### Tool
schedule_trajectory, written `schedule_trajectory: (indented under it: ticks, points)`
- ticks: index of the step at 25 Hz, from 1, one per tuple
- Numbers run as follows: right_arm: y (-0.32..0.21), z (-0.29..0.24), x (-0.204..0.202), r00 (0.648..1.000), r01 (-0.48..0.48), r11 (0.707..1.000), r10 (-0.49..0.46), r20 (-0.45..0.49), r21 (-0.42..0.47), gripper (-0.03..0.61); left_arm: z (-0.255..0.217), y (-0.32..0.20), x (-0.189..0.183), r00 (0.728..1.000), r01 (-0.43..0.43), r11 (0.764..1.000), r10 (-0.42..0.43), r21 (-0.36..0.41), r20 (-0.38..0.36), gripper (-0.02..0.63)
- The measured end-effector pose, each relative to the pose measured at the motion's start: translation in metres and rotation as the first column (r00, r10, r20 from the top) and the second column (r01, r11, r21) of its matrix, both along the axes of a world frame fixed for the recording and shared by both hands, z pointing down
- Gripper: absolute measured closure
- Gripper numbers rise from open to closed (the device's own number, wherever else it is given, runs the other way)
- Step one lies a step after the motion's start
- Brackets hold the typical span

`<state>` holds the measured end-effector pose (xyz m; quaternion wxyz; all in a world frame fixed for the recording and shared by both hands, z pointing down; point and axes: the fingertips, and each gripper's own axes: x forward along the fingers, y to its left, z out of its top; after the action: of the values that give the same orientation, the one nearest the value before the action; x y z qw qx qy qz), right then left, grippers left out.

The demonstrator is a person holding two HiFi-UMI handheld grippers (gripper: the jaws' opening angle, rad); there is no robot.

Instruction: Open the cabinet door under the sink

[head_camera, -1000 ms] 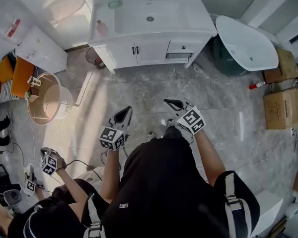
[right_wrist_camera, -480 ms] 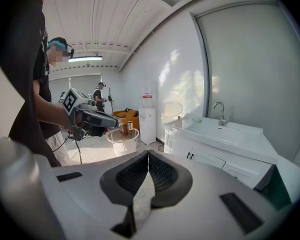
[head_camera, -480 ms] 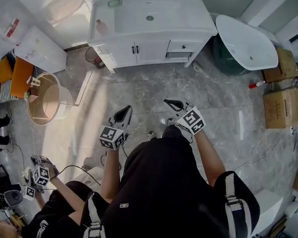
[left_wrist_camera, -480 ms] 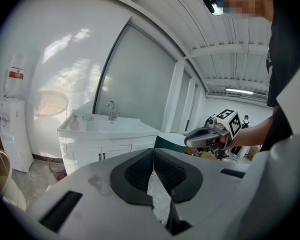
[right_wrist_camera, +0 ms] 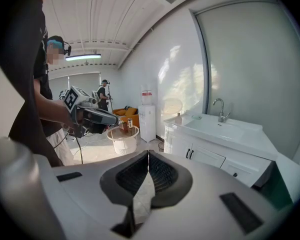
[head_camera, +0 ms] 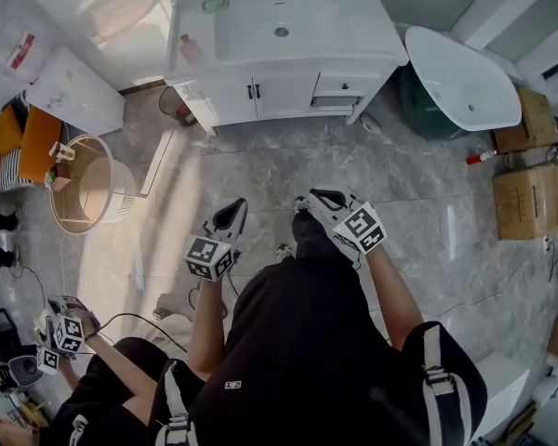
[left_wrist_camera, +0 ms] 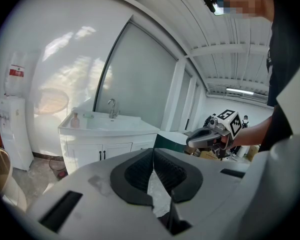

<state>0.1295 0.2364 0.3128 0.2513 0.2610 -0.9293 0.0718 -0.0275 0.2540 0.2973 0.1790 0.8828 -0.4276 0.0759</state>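
1. While the cabinet doors (head_camera: 258,96) under the sink (head_camera: 279,28) are shut at the far side of the floor, the left gripper (head_camera: 232,210) and the right gripper (head_camera: 321,196) are held well apart from them, so nothing is opened yet.
2. The jaws of both grippers are pressed together, with nothing between them. If they are not spread first, the thin black handles (head_camera: 252,93) are only bumped and not caught.
3. The two handles are set just beside each other, so both can be caught at once, or the wrong door can be pulled.
4. The drawer (head_camera: 339,88) is set just beside the right door and can be pulled out by mistake.
5. A small dark bin (head_camera: 174,107) is stood on the floor just beside the cabinet's left leg, and it can be knocked if the left door is swung wide.
6. If a handle is pulled too hard, it can be lost from the jaws.
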Motion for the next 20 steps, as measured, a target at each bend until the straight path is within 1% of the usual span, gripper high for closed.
schedule_trajectory:
  ticks: [8, 12, 15, 20]
  points:
    - [-0.023, 0.002, -0.013, 0.999, 0.035, 0.999, -0.035, 0.006, -0.023, 0.518, 0.003, -0.019, -0.010, 1.000, 0.022, 1.000, -0.022, -0.014, 0.006, 0.597]
    - [-0.039, 0.008, -0.025, 0.998, 0.065, 0.997, -0.064, 0.016, -0.043, 0.518, 0.012, -0.029, -0.021, 0.999, 0.046, 0.998, -0.046, -0.052, 0.012, 0.597]
    - [-0.062, 0.010, -0.028, 0.997, 0.072, 0.996, -0.071, 0.020, -0.054, 0.518, 0.017, -0.048, -0.020, 0.999, 0.038, 0.997, -0.036, -0.073, 0.021, 0.597]
    - [-0.100, 0.018, -0.029, 0.997, 0.079, 0.994, -0.077, 0.027, -0.076, 0.518, 0.021, -0.089, -0.018, 0.999, 0.024, 0.997, -0.022, -0.076, 0.033, 0.597]
